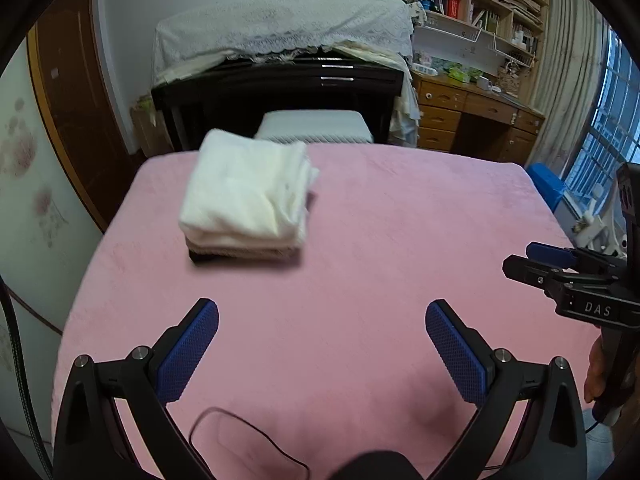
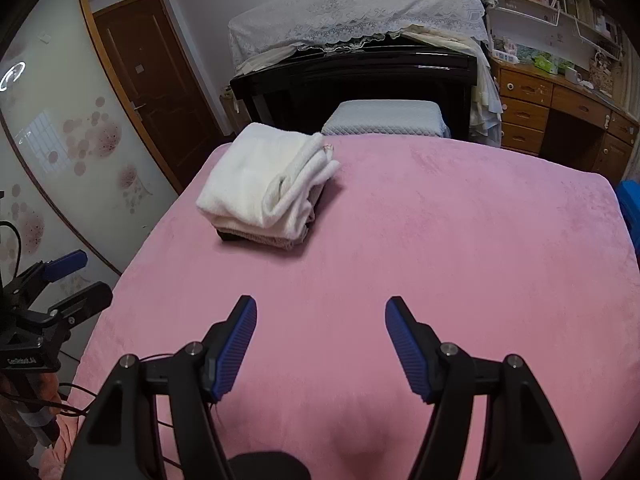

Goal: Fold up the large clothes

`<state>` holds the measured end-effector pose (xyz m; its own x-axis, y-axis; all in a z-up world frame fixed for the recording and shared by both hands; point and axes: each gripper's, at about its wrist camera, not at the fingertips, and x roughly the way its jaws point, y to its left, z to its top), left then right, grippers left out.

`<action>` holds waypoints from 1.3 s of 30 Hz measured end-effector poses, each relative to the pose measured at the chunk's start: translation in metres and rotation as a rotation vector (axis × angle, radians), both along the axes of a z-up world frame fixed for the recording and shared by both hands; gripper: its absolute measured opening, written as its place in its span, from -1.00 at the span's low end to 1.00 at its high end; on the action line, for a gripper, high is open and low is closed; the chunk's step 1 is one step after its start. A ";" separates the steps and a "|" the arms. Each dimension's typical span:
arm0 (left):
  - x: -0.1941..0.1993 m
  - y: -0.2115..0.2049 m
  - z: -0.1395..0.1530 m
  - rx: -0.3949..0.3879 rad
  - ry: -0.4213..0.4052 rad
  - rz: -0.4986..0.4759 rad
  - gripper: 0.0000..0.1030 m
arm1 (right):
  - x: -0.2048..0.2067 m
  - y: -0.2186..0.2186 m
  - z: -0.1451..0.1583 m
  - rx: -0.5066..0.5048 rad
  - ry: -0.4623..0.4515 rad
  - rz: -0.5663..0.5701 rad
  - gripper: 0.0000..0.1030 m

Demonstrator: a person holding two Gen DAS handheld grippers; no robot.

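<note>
A folded white garment [image 1: 246,196] lies on top of a small stack of folded clothes at the far left of the pink bed [image 1: 380,240]. The same stack [image 2: 268,188] shows in the right wrist view, with darker folded pieces under the white one. My left gripper [image 1: 322,312] hangs open above the near part of the bed, nothing between its blue pads. My right gripper [image 2: 320,308] is open too and holds nothing. Each gripper appears at the edge of the other's view: the right gripper [image 1: 536,262] and the left gripper [image 2: 76,276].
A black piano [image 1: 280,92] under a lace cover stands beyond the bed, with a white padded stool [image 1: 316,126] before it. A wooden desk [image 1: 476,116] and bookshelves fill the right. A brown door [image 2: 160,80] is at the left. A thin black cable [image 1: 240,432] lies near.
</note>
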<state>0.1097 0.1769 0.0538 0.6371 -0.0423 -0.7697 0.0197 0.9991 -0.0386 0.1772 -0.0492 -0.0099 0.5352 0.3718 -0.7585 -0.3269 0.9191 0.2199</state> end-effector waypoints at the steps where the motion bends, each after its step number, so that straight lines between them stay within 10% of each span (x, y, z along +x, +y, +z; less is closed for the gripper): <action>1: -0.006 -0.004 -0.002 -0.003 0.005 0.002 1.00 | -0.009 -0.003 0.001 -0.011 -0.004 -0.004 0.30; 12: -0.034 -0.032 -0.038 -0.095 0.102 0.061 1.00 | -0.075 -0.026 -0.013 -0.105 -0.018 -0.139 0.30; 39: -0.054 -0.086 -0.047 -0.041 0.163 0.077 1.00 | -0.108 -0.050 -0.019 -0.121 0.044 -0.304 0.30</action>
